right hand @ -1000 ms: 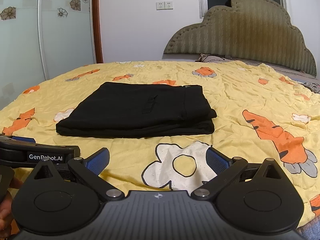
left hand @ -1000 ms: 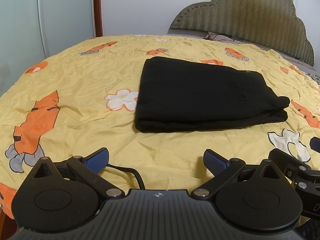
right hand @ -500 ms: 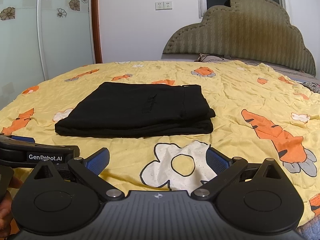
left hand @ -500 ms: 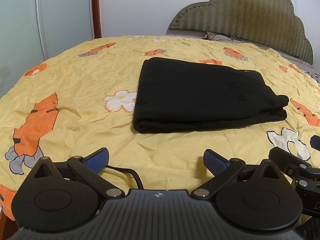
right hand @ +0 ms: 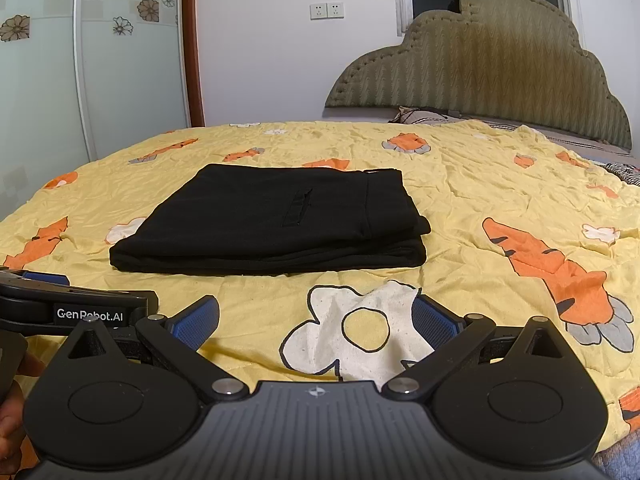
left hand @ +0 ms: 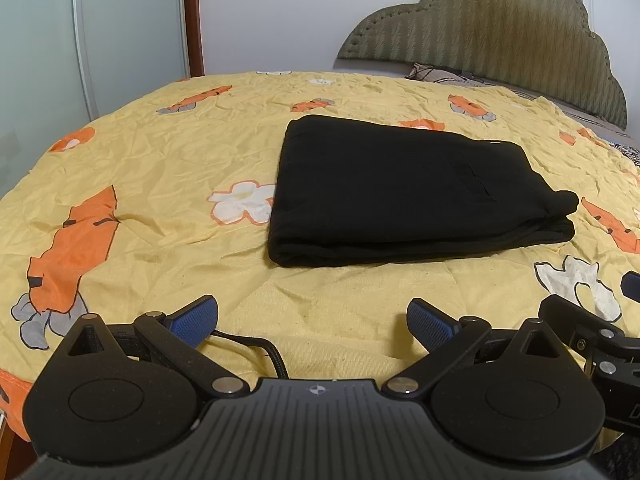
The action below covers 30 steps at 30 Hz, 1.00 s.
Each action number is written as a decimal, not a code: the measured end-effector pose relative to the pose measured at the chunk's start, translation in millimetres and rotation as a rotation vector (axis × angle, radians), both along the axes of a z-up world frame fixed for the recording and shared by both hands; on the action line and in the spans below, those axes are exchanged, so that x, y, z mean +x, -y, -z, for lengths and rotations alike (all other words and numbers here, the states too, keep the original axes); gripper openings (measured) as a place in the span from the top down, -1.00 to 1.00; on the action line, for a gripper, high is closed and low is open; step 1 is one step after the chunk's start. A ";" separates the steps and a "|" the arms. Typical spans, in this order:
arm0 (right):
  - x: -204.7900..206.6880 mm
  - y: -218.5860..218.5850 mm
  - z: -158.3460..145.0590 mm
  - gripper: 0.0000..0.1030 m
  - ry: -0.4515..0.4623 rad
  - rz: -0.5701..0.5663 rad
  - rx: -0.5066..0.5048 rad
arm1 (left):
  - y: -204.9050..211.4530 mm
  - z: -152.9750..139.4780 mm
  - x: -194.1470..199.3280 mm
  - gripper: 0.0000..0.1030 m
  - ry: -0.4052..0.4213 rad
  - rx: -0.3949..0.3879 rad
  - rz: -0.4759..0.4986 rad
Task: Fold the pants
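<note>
Black pants (left hand: 404,192) lie folded into a flat rectangle on the yellow bedspread (left hand: 160,184), layered edges facing me; in the right wrist view the pants (right hand: 280,220) sit left of centre. My left gripper (left hand: 312,322) is open and empty, hovering over the sheet short of the pants' near edge. Equally open and empty, my right gripper (right hand: 316,322) hangs above a white flower print, also short of the pants. The left gripper's body (right hand: 76,310) shows at the right view's left edge.
An olive padded headboard (right hand: 492,80) and a pillow (right hand: 424,114) stand at the far right. A glass wardrobe door (right hand: 100,64) and a white wall bound the far side. A black cable (left hand: 260,350) trails under my left gripper. A hand (right hand: 12,420) shows bottom left.
Both grippers stay open and empty. The views have tilted slightly, and the pants have not moved on the bed.
</note>
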State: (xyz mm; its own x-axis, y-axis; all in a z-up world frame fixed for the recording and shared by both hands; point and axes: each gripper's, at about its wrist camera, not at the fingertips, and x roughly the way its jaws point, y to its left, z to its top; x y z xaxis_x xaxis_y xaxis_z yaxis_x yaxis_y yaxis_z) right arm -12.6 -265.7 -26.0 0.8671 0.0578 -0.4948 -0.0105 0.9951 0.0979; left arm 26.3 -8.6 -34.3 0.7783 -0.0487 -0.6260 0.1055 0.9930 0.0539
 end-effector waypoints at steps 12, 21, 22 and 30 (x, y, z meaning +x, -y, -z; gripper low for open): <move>-0.6 1.5 -2.3 -1.00 0.011 0.009 0.001 | 0.0 -1.2 0.3 -0.98 0.006 -0.003 -0.001; 7.4 7.1 1.3 -1.00 -0.007 0.034 -0.008 | 0.5 2.1 6.8 -0.98 -0.009 -0.023 0.006; 8.4 8.1 2.0 -1.00 -0.011 0.036 -0.007 | 0.5 2.6 7.1 -0.98 -0.010 -0.023 0.006; 12.6 14.4 3.1 -1.00 -0.018 0.057 -0.002 | 2.7 4.3 9.8 -0.98 -0.018 -0.022 0.017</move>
State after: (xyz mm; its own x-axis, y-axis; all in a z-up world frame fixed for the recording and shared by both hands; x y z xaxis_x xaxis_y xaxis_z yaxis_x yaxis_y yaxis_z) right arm 0.0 -280.2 -29.2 0.8599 0.0077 -0.5104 0.0477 0.9943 0.0953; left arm 36.0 -11.4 -38.6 0.7659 -0.0762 -0.6384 0.1235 0.9919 0.0298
